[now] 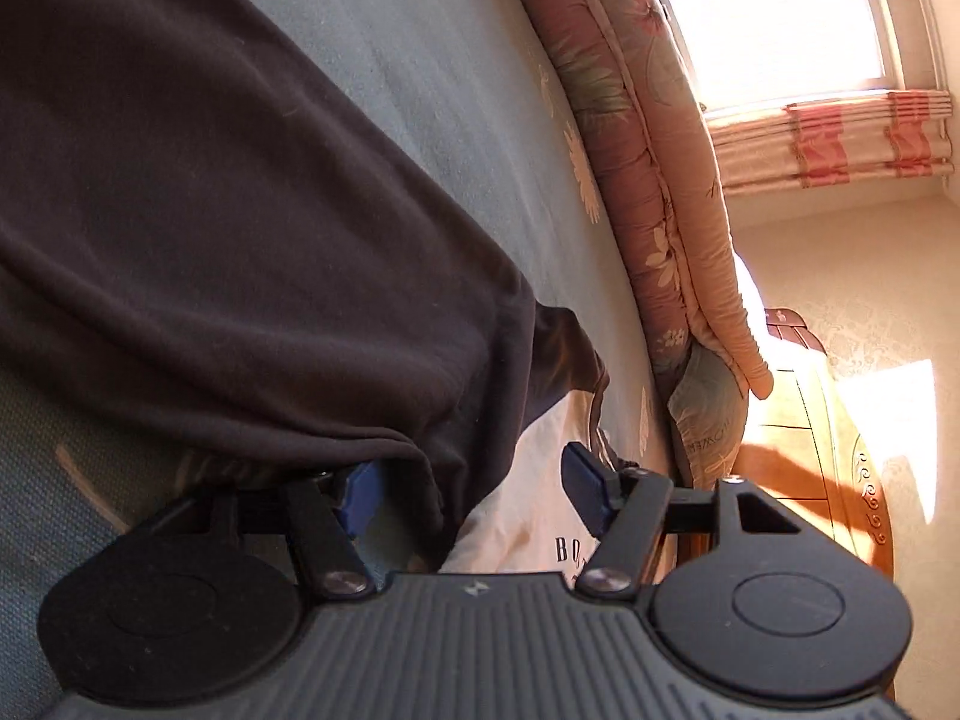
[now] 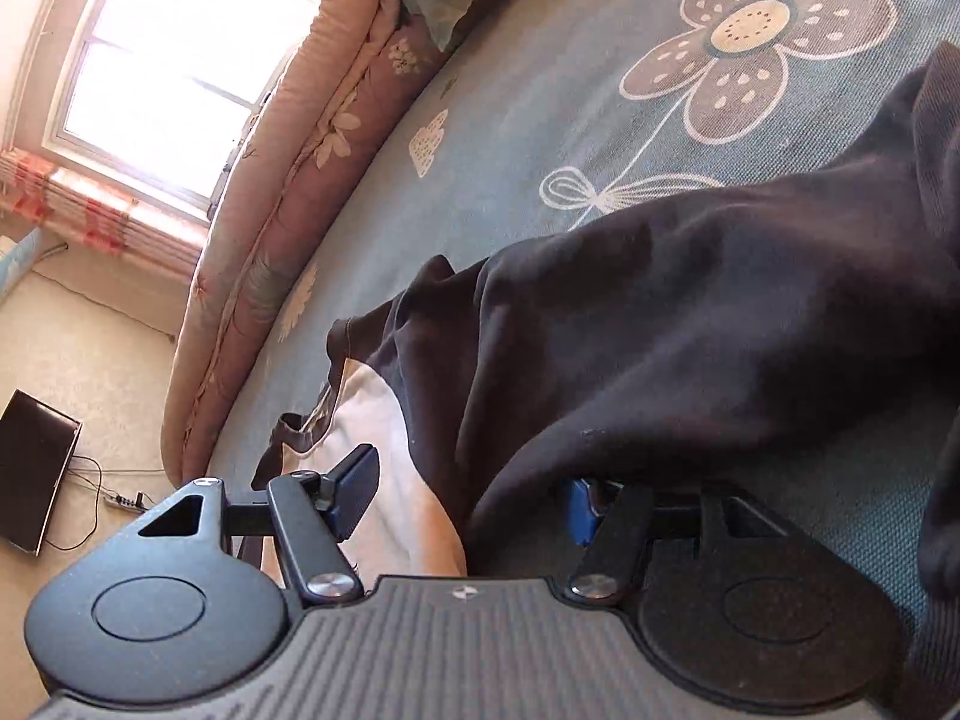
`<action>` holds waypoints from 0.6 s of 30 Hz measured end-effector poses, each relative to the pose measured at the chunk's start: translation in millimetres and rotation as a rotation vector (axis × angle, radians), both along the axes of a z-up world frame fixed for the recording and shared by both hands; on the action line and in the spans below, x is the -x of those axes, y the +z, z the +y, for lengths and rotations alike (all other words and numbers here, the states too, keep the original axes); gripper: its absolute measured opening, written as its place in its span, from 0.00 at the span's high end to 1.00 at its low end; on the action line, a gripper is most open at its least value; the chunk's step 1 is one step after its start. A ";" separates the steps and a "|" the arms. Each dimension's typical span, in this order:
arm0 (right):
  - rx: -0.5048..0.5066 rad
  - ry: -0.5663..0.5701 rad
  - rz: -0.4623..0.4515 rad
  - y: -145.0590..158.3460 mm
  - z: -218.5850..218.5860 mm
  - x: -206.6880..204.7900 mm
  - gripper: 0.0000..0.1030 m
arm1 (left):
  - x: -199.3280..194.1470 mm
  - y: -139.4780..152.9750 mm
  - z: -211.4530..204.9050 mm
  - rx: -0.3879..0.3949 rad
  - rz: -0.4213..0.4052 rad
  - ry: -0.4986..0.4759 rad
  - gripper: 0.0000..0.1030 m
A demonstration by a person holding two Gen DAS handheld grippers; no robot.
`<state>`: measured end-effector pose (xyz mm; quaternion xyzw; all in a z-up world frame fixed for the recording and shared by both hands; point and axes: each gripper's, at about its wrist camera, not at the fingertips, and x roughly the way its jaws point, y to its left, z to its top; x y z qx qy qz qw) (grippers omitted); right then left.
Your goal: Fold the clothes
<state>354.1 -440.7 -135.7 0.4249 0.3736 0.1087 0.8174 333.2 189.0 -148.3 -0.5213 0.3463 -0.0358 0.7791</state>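
Left wrist: dark garment (image 1: pixel 240 228) drapes between the open tool (image 1: pixel 474 480).

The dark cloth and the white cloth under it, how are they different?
The dark cloth is plain blackish brown; the white cloth is cream with printed letters, seen in the left view. The dark cloth spreads wide on top; the white cloth only peeks out beneath it. Both lie on the blue flowered bedsheet.
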 end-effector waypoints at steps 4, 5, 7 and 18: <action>0.142 -0.013 0.009 0.3 -1.0 -6.8 0.88 | -6.2 13.9 1.7 -0.230 0.032 0.080 0.97; 0.133 -0.017 0.006 -0.1 -3.4 -6.8 0.89 | -6.7 15.8 7.3 -0.241 0.025 0.104 0.96; 0.158 -0.046 -0.004 3.0 -9.6 -6.8 0.89 | -9.4 19.6 19.8 -0.253 0.035 0.144 0.96; 0.263 -0.013 -0.025 36.9 -4.3 19.0 0.51 | 17.5 57.9 -17.7 -0.302 -0.039 -0.159 0.69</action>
